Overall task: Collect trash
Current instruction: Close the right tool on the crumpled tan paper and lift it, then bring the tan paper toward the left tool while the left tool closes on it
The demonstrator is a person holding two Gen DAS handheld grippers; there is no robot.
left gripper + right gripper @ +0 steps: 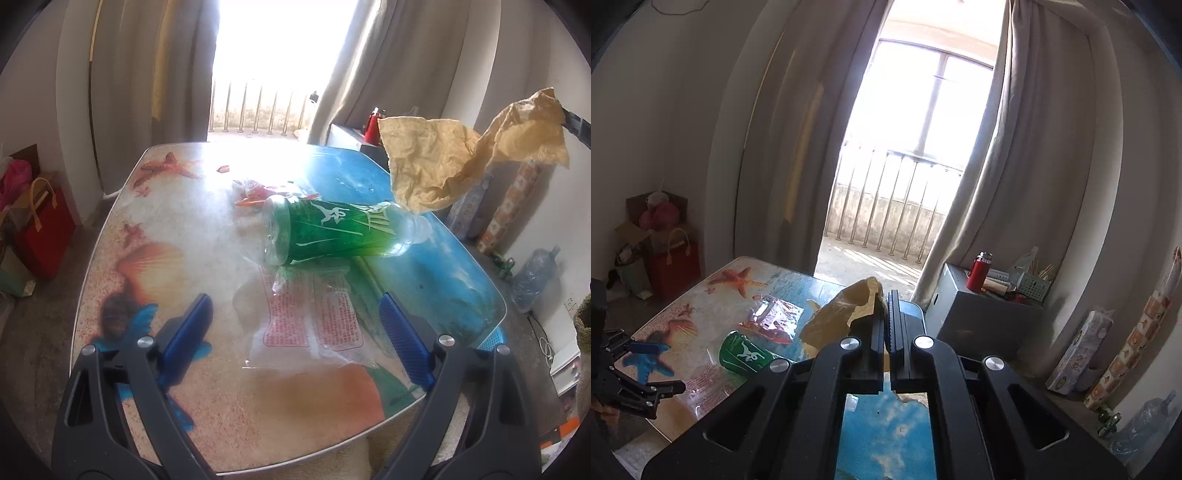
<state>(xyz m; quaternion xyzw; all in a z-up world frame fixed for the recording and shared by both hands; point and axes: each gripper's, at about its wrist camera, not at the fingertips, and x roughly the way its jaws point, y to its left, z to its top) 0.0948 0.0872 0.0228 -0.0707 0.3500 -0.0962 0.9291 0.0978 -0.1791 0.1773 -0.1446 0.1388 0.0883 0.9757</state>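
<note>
Dangling crumpled tan paper (469,155), airborne

The left tongs (295,332) hang spread wide above the tabletop (155,221) near its front edge, over a clear plastic wrapper (306,321). A green-labelled bottle (340,230) lies on its side mid-tabletop. Crumpled tan paper (469,155) hangs in the air above the right edge.
</note>
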